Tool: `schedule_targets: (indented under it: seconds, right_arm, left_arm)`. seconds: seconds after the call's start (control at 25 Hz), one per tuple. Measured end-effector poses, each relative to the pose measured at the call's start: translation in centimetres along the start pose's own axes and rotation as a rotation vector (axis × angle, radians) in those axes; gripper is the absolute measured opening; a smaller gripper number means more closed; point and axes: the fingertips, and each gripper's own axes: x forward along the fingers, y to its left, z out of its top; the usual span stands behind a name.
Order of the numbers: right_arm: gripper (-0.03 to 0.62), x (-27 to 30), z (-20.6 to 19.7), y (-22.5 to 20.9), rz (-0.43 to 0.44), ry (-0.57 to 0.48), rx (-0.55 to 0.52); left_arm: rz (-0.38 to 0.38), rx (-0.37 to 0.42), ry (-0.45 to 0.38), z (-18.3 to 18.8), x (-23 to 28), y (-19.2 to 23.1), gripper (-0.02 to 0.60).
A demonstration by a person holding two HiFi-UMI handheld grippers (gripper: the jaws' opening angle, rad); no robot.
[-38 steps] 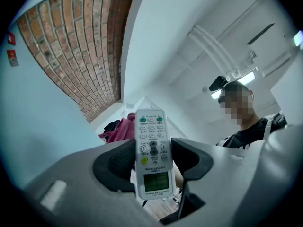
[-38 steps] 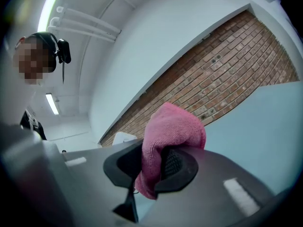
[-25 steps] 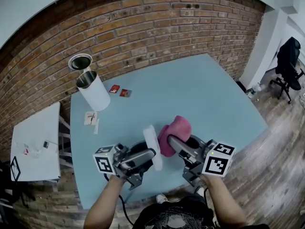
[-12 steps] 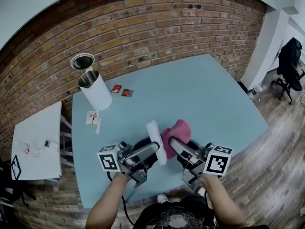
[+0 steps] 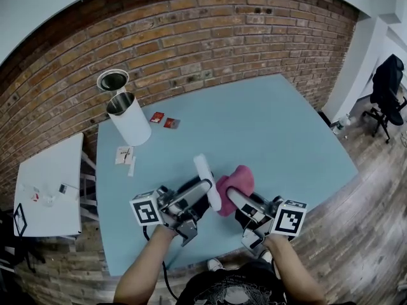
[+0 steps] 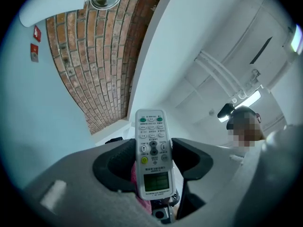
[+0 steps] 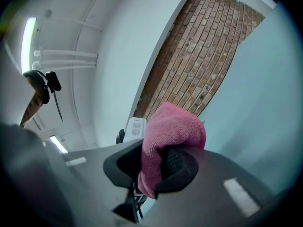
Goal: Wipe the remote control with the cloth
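A white air-conditioner remote control (image 6: 152,155) is standing upright in the left gripper (image 5: 202,189), whose jaws are clamping its long edges. Its buttons and small screen are facing that gripper's camera as it hangs above the near part of the light blue table (image 5: 280,132). The right gripper (image 5: 231,194) is pinching a bunched pink cloth (image 7: 173,129) and holding it against the remote's back face. Over the last second both grippers have been sinking slightly toward the person with cloth and remote still together, so wiping appears to be under way.
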Motion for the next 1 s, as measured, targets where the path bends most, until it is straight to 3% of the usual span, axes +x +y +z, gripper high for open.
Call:
schedule_targets:
  seconds: [0.2,0.32,0.44,0.64,0.8,1.0]
  right_arm:
    - [0.061,-0.3,-1.0,-0.6,-0.017,0.013,0.015]
    - [0.061,-0.9,-1.9,-1.9,-0.061,0.039,0.011]
    - [0.061,-1.7,-2.7,-3.6,-0.121,0.053,0.009]
    - [0.061,-2.7,-3.2,-5.3,-0.188,0.073,-0.001]
    - [0.061,-3.0,-3.6,-6.0,-0.215,0.094,-0.032]
    - [0.061,-3.2,-4.3,-6.7,-0.244,0.135,-0.066]
  left_arm:
    - [0.087,0.001,0.003,0.0,-0.7,1.5,0.239]
    - [0.215,0.025,0.086,-1.0,-1.7,3.5,0.239]
    - [0.353,0.104,0.286,-3.5,-3.3,5.7,0.239]
    - [0.515,0.230,0.707,-8.9,-6.8,8.8,0.239]
    - [0.556,0.307,0.998,-12.7,-9.5,10.2,0.239]
    - [0.589,0.361,1.260,-16.0,-12.2,11.7,0.241]
